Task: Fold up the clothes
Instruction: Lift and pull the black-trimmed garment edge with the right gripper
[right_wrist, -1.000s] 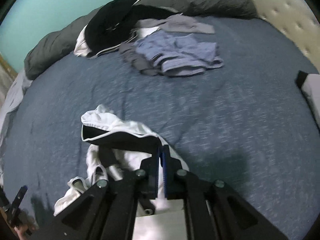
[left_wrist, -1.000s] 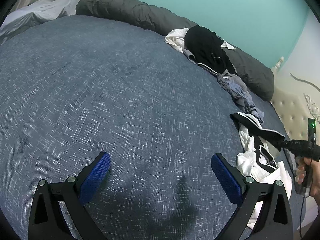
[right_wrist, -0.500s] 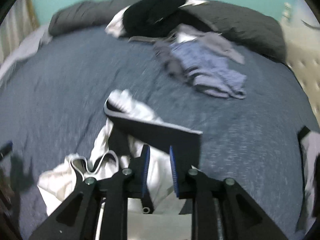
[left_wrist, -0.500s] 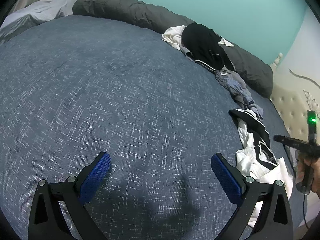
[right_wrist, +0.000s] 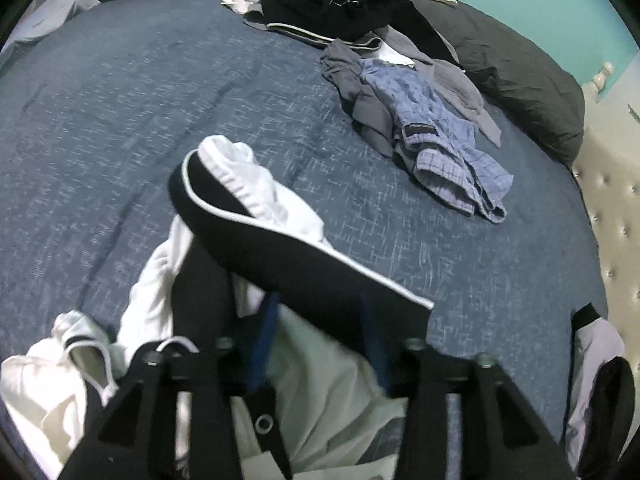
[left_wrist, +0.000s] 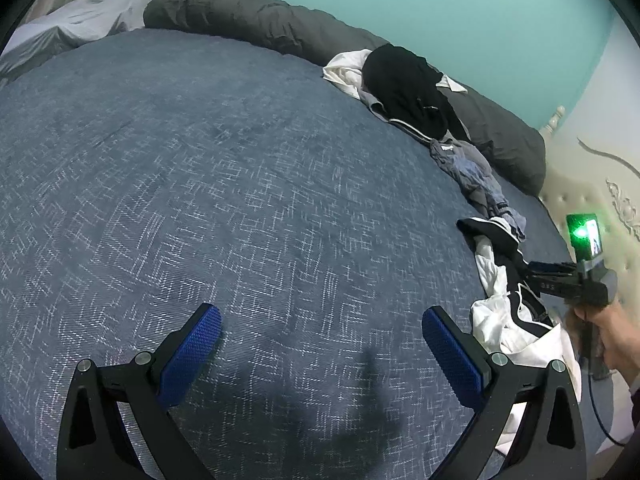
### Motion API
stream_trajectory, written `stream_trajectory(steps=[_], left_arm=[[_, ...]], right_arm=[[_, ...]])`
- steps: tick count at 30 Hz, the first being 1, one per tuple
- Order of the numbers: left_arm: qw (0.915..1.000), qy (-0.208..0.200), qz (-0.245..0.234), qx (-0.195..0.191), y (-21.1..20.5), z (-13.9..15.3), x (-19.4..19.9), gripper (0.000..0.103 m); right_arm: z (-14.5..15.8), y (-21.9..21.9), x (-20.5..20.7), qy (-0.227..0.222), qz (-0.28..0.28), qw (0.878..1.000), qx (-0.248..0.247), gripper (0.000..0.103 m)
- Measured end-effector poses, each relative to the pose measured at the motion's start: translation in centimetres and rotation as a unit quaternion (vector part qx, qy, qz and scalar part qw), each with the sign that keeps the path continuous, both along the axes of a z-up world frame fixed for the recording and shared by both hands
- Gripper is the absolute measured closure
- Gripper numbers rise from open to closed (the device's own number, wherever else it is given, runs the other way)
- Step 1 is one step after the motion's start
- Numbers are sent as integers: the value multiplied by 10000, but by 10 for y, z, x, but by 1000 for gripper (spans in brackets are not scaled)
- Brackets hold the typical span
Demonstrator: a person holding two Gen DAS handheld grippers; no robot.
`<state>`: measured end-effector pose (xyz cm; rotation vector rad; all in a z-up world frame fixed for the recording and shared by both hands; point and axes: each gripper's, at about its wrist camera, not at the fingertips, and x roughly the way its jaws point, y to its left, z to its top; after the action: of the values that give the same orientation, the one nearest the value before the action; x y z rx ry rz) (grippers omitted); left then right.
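Now my right gripper [right_wrist: 320, 336] jaws are opening over the crumpled white-and-black garment [right_wrist: 256, 240], pads not pressing it; left gripper [left_wrist: 320, 344] spread wide above the blue woven bedspread [left_wrist: 200, 168].

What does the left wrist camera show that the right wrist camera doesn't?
Only the left wrist view shows the left gripper, wide open over bare bedspread, and a hand holding the right gripper's handle. Only the right wrist view shows the right gripper from behind, jaws opening over the black and white garment, nothing pinched. Both show that garment, the blue shorts, the black clothes pile and the grey duvet.
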<state>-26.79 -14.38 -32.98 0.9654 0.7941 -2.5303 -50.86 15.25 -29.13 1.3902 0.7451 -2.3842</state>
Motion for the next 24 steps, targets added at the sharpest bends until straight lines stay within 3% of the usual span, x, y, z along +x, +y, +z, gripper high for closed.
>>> stream_trajectory(steps=[6, 9, 12, 14, 17, 21, 24], left_arm=[[10000, -26, -31, -18, 2, -2, -3, 0], [10000, -40, -42, -27, 3, -2, -5, 0], [10000, -42, -49, -38, 3, -2, -5, 0], [10000, -38, -37, -25, 3, -2, -5, 1], [10000, -49, -62, -22, 4, -3, -6, 0], [10000, -39, -70, -18, 5, -3, -6, 1], [10000, -33, -62, 0, 4, -3, -6, 0]], right_arm=[[3, 3, -10, 204, -97, 9997, 39, 55], [8, 14, -16, 347, -323, 9989, -22, 69], [14, 28, -20, 402, -574, 9973, -196, 71], [20, 32, -18, 380, -540, 9966, -484, 71], [21, 21, -6, 316, -116, 9981, -523, 71], [6, 0, 6, 220, 333, 9992, -52, 69], [-4, -3, -1, 268, 136, 9993, 205, 67]])
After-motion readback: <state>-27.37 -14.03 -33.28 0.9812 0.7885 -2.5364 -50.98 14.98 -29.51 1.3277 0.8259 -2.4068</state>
